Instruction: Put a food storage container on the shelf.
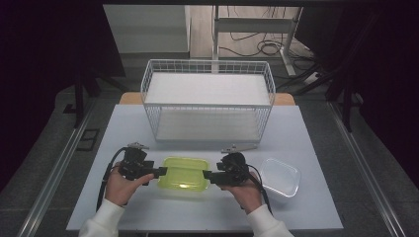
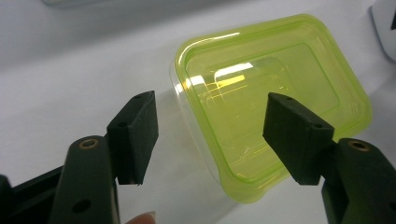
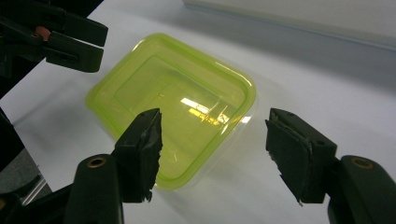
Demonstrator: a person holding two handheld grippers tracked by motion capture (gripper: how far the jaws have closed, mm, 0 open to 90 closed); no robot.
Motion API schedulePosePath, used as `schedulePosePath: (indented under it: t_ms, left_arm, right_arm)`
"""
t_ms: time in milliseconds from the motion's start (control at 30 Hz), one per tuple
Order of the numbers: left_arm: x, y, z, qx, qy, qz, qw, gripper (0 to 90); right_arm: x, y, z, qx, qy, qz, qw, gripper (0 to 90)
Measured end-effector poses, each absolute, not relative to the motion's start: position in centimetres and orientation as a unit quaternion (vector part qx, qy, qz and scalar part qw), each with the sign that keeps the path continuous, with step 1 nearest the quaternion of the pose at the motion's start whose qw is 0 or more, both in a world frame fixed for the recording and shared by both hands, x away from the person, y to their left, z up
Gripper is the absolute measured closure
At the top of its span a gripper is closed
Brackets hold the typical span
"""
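Pale grey desk (image 1: 148, 207) under me, dark room around it. Nearest, at six o'clock, my hands flank the yellow-green lidded container (image 1: 185, 173): left gripper (image 1: 161, 172) at its nine o'clock end, right gripper (image 1: 208, 176) at its three o'clock end. Both sets of jaws stand released, each straddling a corner of the container without pressing it. A clear plastic tub (image 1: 280, 177) sits at four o'clock. Farther off at twelve o'clock stands a white wire basket (image 1: 207, 98).
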State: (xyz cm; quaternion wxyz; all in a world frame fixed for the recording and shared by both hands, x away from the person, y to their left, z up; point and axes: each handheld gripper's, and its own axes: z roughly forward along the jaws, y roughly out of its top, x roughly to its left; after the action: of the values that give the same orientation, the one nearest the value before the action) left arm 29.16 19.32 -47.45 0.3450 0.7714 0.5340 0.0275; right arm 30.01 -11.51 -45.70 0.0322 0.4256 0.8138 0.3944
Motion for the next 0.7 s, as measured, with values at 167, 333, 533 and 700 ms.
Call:
schedulePosePath:
  t_ms: [167,333,533,700]
  left_arm:
    - [29.4,19.5,-47.8,0.769,0.537,0.021,0.347,37.0]
    - [29.6,19.5,-48.3,0.763,0.54,0.009,0.354,39.7]
    - [29.8,19.5,-48.8,0.762,0.541,-0.002,0.357,43.5]
    - [30.0,19.5,-49.2,0.762,0.539,-0.015,0.358,47.0]
  right_arm:
    - [30.4,-10.9,-46.5,0.433,0.816,0.383,0.02,38.7]
    - [30.7,-10.5,-47.4,0.445,0.816,0.367,0.019,41.0]
    - [30.9,-10.3,-48.3,0.458,0.811,0.363,0.013,42.5]
    - [31.0,-10.1,-48.9,0.468,0.806,0.364,0.005,43.9]
